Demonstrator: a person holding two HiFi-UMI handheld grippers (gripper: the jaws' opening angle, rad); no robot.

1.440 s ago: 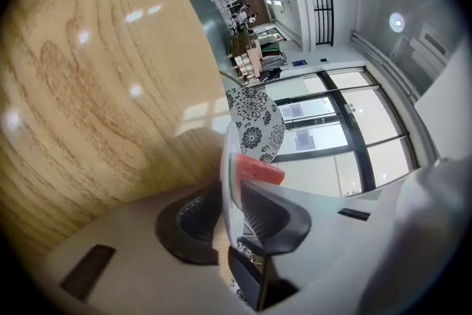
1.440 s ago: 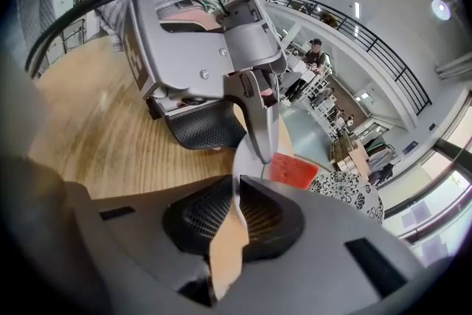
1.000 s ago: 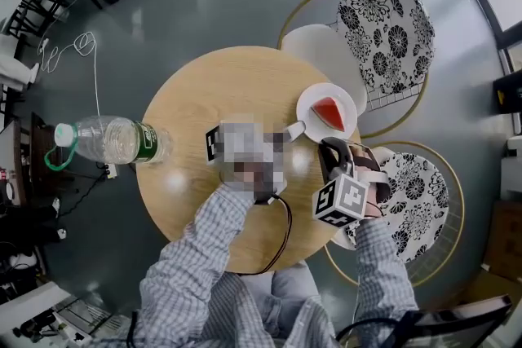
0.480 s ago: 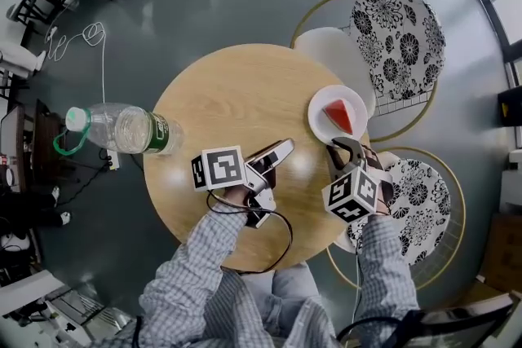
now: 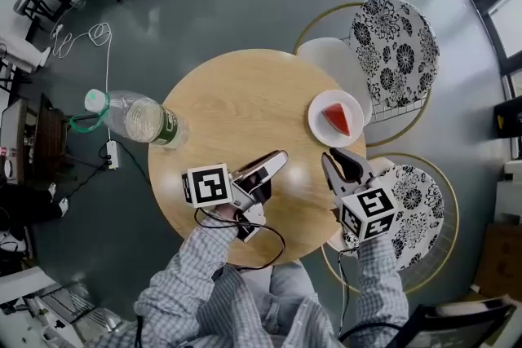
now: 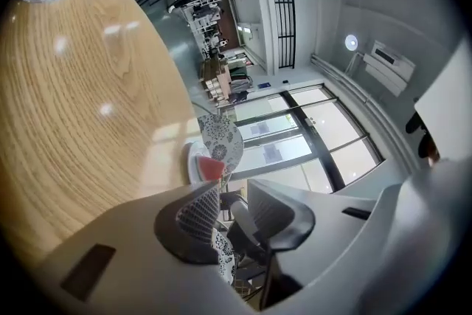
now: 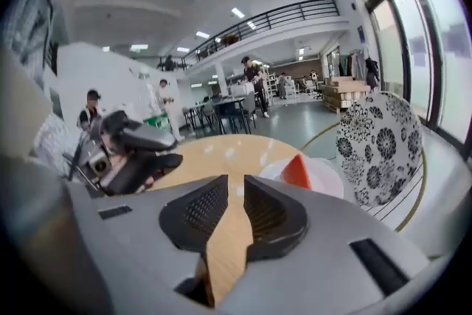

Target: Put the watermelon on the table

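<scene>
A red watermelon slice (image 5: 335, 119) lies on a white plate (image 5: 318, 106) at the right side of the round wooden table (image 5: 236, 94). My left gripper (image 5: 276, 161) hovers over the table to the near left of the plate. Its jaws are closing with nothing between them. In the left gripper view the slice (image 6: 211, 169) shows just beyond the left gripper (image 6: 232, 192). My right gripper (image 5: 341, 165) is held just short of the plate, open and empty. The right gripper view has the slice (image 7: 297, 172) ahead and to the right of the right gripper (image 7: 236, 188).
A clear plastic bottle (image 5: 134, 120) with a green label lies at the table's left edge. Two chairs with floral cushions (image 5: 395, 41) (image 5: 416, 200) stand to the right, and one has a white seat (image 5: 338, 65). A black cable (image 5: 273, 236) hangs by the near edge.
The left gripper has drawn back from the plate's edge toward the person. The right gripper has lifted and rolled. The plate with the slice has stayed put.
</scene>
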